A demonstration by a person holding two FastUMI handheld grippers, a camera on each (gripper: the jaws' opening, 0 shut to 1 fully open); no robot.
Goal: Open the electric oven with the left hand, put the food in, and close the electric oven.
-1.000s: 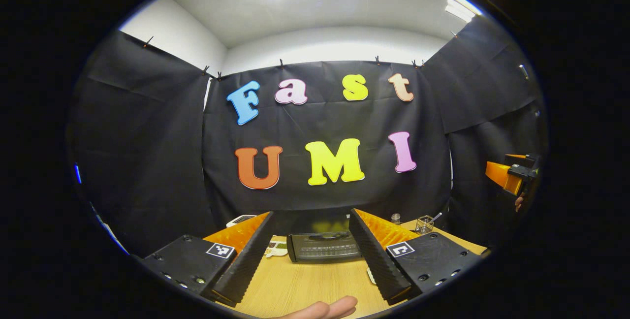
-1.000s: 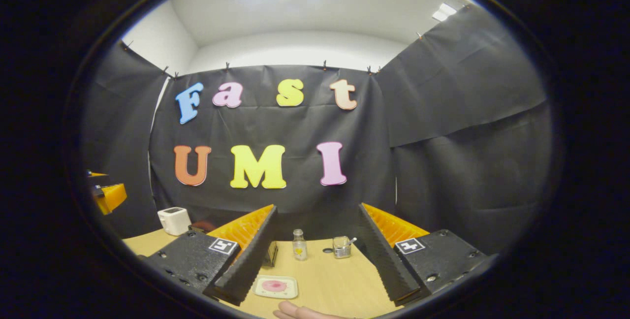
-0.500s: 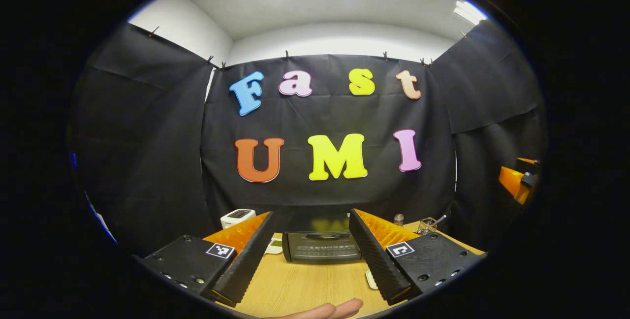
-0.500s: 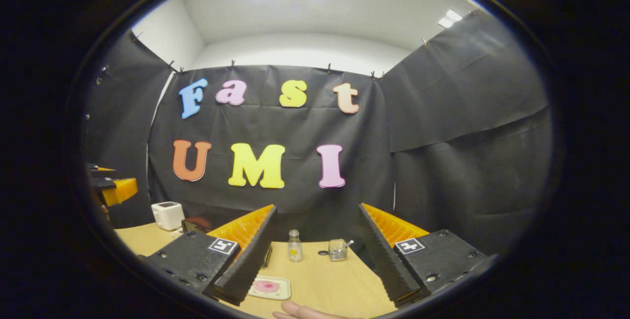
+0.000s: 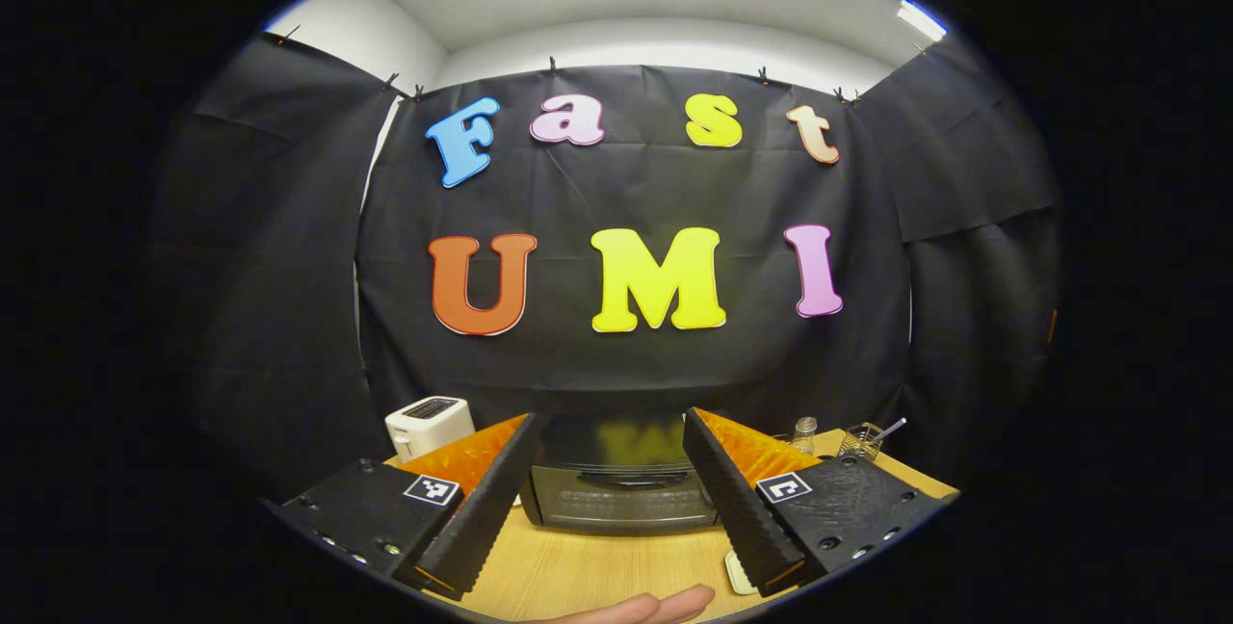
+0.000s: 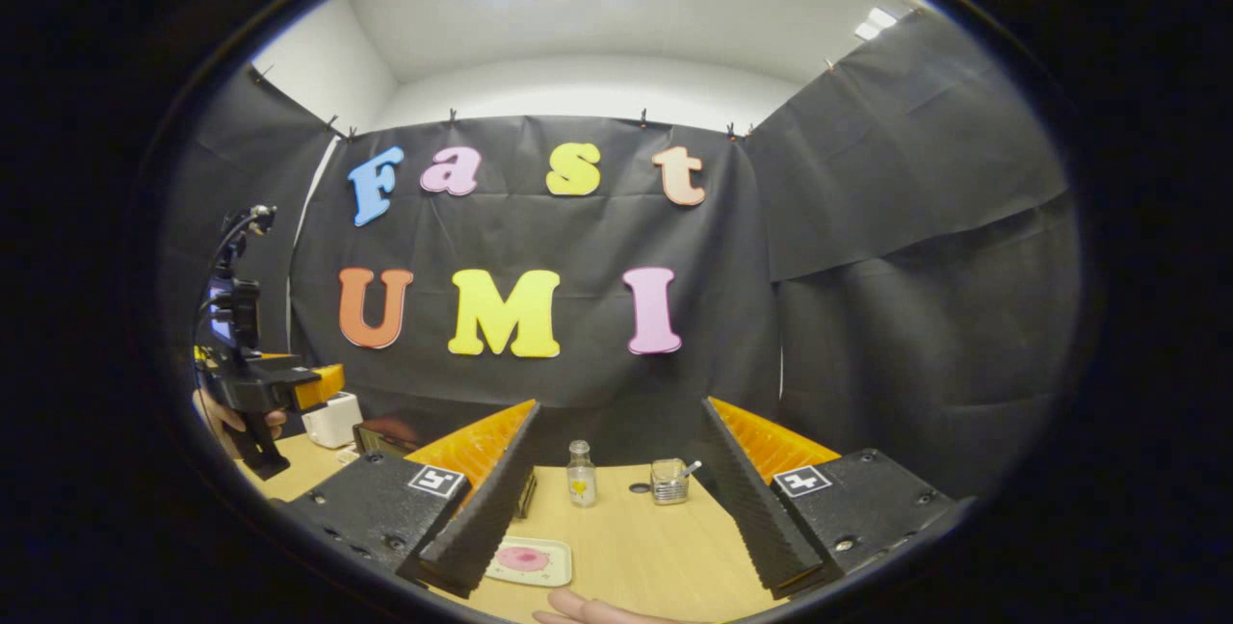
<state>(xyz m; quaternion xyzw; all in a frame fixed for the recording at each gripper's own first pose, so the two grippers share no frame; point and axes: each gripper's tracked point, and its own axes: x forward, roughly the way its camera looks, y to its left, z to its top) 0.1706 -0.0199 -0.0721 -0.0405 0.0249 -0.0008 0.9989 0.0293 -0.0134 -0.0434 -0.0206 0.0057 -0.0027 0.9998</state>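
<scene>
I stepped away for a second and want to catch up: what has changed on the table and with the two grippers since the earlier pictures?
The left gripper has moved toward the oven, which now looms larger between its open fingers; the toaster has come into fuller sight beside it. From the right gripper view, the left one has come forward. Nothing was gripped or released. The right gripper stays open over the food tray, with the bottle and jar unmoved; the oven door is shut.

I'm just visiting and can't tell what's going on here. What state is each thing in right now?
Oven: door shut.
Left gripper: open, empty.
Right gripper: open, empty.
Food: on its tray, on the table.
Bottle: upright, capped.
</scene>
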